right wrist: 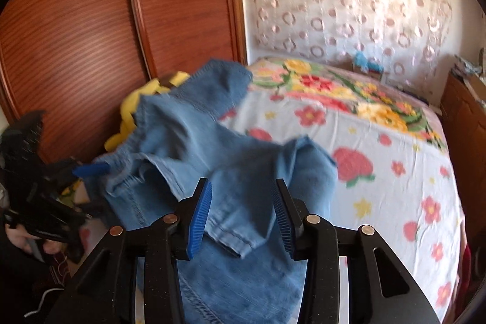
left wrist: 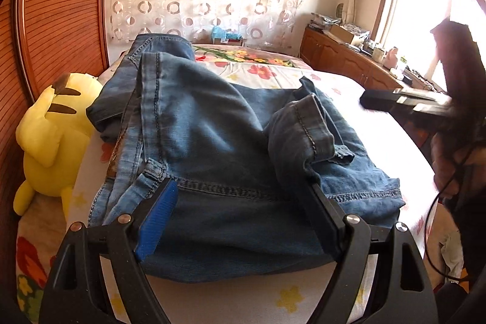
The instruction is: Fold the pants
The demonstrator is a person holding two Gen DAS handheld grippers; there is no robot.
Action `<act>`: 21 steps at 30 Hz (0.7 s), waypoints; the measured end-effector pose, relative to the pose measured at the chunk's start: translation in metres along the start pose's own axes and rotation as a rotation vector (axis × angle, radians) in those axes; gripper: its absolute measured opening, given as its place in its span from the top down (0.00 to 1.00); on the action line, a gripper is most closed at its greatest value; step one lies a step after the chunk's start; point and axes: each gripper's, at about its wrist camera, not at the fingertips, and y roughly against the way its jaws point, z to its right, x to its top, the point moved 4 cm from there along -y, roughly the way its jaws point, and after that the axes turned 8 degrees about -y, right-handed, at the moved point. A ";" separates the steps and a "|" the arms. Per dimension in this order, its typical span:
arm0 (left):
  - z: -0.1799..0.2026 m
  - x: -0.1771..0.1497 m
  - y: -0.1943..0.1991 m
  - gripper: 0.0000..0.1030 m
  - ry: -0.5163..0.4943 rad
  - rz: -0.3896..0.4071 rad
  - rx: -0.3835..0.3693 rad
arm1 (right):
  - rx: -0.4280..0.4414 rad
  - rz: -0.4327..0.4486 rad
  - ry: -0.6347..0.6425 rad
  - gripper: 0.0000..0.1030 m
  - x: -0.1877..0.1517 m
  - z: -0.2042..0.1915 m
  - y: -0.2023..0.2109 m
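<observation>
Blue jeans (left wrist: pixel 212 141) lie bunched and partly folded on the flowered bed (left wrist: pixel 349 99). A cuffed leg end (left wrist: pixel 300 129) is folded over the top. My left gripper (left wrist: pixel 243 187) is open, its jaws spread wide over the near edge of the jeans, gripping nothing. The right gripper shows at the right of the left wrist view (left wrist: pixel 404 102), raised above the bed. In the right wrist view the right gripper (right wrist: pixel 241 190) is open and empty above the jeans (right wrist: pixel 243 166); the picture is blurred. The left gripper (right wrist: pixel 91 169) sits at the jeans' left edge.
A yellow plush toy (left wrist: pixel 51 135) lies at the bed's left edge, against a wooden wardrobe (left wrist: pixel 60 20). A wooden cabinet (left wrist: pixel 349 59) with clutter stands along the right under a window. The flowered bedsheet (right wrist: pixel 379 157) stretches to the right of the jeans.
</observation>
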 end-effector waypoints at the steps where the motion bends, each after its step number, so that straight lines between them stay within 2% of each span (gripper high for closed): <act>1: 0.000 0.001 0.002 0.19 -0.002 0.005 0.000 | -0.002 -0.015 -0.009 0.58 -0.002 0.001 -0.005; 9: 0.001 0.010 0.024 0.19 -0.025 0.056 -0.002 | -0.014 -0.099 -0.074 0.57 -0.007 -0.002 -0.028; 14: 0.006 0.010 0.011 0.19 -0.058 0.030 -0.022 | -0.004 -0.142 -0.116 0.57 -0.007 -0.004 -0.034; 15: 0.008 0.009 0.006 0.21 -0.062 0.017 -0.030 | -0.002 -0.149 -0.122 0.57 -0.007 -0.006 -0.035; 17: 0.011 0.006 -0.005 0.31 -0.073 -0.009 -0.049 | 0.006 -0.159 -0.134 0.57 -0.007 -0.008 -0.036; 21: 0.013 0.003 -0.022 0.56 -0.090 -0.035 -0.054 | 0.027 -0.173 -0.158 0.57 -0.003 -0.008 -0.041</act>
